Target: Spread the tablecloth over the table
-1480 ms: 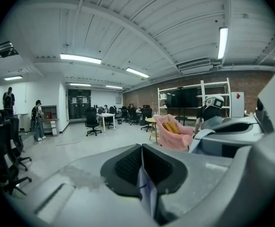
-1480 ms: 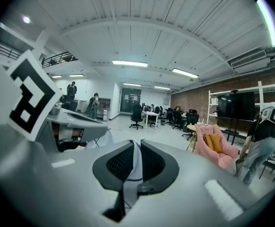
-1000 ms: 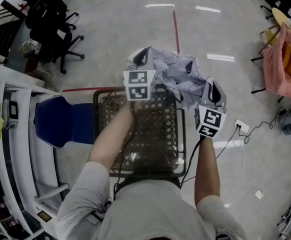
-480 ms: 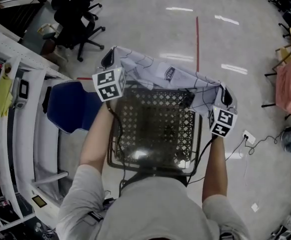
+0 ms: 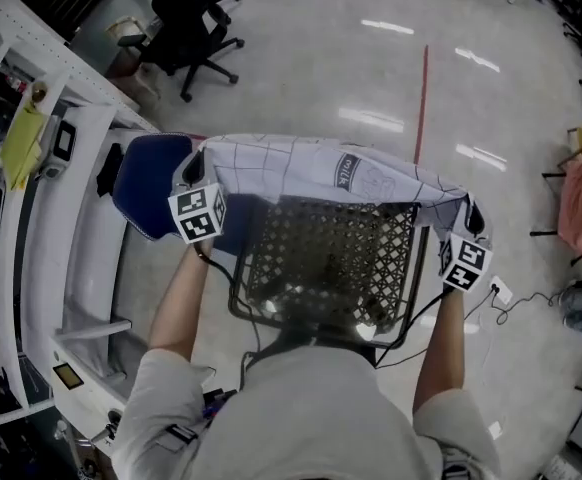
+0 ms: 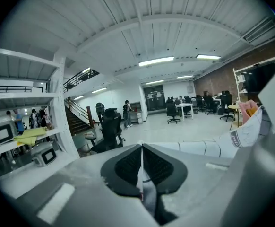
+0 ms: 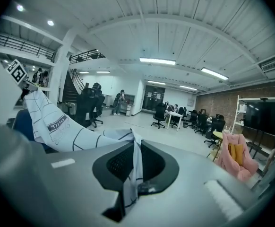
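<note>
- Left gripper view: left gripper jaws pinched shut on tablecloth edge.
- Right gripper view: right gripper likewise clamped on opp. corner.
- Head view: tablecloth stretched betw. both, held above far edge of mesh table; rest of top uncovered.

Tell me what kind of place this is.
Probably an open-plan office or lab workshop: rolling office chairs, white equipment shelving, and a staircase at the back of a large hall.

A big open office-workshop: office chairs and desks are standing on a shiny floor, shelves are holding equipment, strip lights are glowing overhead.
</note>
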A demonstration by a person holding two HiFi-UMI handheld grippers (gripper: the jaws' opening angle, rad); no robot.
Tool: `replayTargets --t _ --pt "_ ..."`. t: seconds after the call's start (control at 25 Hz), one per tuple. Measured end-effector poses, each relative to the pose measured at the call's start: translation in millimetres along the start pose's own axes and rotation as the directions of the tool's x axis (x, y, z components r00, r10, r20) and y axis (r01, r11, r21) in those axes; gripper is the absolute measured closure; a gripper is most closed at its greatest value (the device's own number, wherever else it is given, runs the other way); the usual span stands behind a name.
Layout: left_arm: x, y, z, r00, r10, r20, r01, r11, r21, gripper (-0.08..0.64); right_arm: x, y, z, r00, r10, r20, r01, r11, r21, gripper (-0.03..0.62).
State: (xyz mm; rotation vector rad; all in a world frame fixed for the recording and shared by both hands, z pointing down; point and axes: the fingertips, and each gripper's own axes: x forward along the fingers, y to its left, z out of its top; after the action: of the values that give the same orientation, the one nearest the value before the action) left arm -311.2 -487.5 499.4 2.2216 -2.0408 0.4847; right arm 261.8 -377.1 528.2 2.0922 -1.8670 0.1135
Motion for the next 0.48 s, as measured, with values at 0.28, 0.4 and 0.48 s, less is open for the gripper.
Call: replayTargets --t 0.28,0.4,0.48 --pt "-29 28 -69 0.996 -0.011 -0.089 0.005 0.998 -0.064 0.535 -35 14 -41 0.997 0.01 -0.079 -0.006 0.999 0.047 0.584" --pt "-46 37 -42 0.998 -0.064 -0.015 0.063 0.994 -0.094 0.535 -56 3 -11 1.0 -0.006 -0.008 0.006 0.999 0.052 0.584" --pt "-63 42 -24 0.995 -0.094 0.03 0.097 0.991 -0.097 0.537 -80 0 12 0.998 -0.023 0.055 0.022 1.0 0.008 0.584"
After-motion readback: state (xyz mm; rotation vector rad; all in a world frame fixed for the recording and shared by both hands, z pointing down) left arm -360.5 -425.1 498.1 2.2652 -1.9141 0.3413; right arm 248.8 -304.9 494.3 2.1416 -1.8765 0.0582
